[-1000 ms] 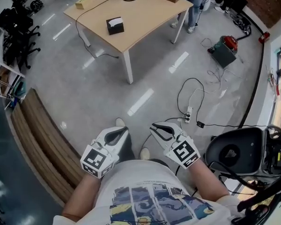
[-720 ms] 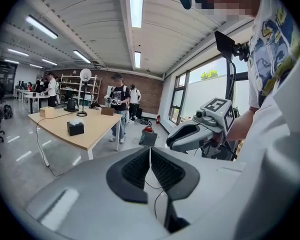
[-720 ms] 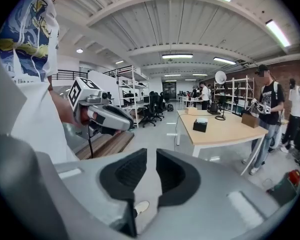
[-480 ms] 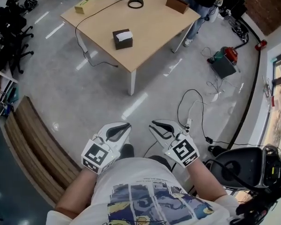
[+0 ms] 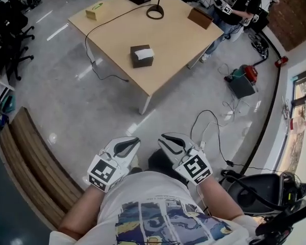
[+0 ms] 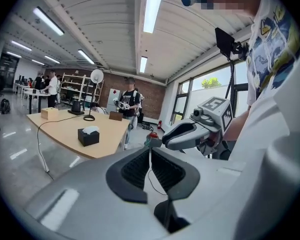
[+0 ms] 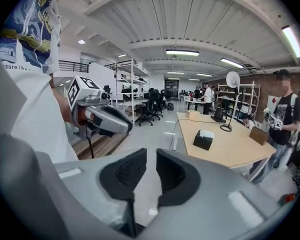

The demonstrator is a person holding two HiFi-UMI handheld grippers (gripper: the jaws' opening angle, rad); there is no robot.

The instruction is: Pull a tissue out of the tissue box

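A black tissue box [image 5: 142,56] with a white tissue sticking out of its top stands on a light wooden table [image 5: 168,37], far ahead of me. It also shows small in the left gripper view [image 6: 88,136] and the right gripper view [image 7: 206,140]. Both grippers are held close to my body over the floor, well short of the table. My left gripper [image 5: 135,140] [image 6: 150,150] has its jaws together and holds nothing. My right gripper [image 5: 162,137] [image 7: 151,155] has a narrow gap between its pads, with nothing in it.
On the table are a yellow box [image 5: 95,10], a lamp base [image 5: 155,11] with a cable, and a brown box [image 5: 200,18]. People stand beyond it [image 5: 234,1]. Cables and a power strip [image 5: 214,131] lie on the floor, a wooden bench [image 5: 35,157] left, a black chair [image 5: 255,188] right.
The table and tissue box have drawn nearer and shifted right in the head view as I walk toward them. Both grippers stay in the same pose before my body.
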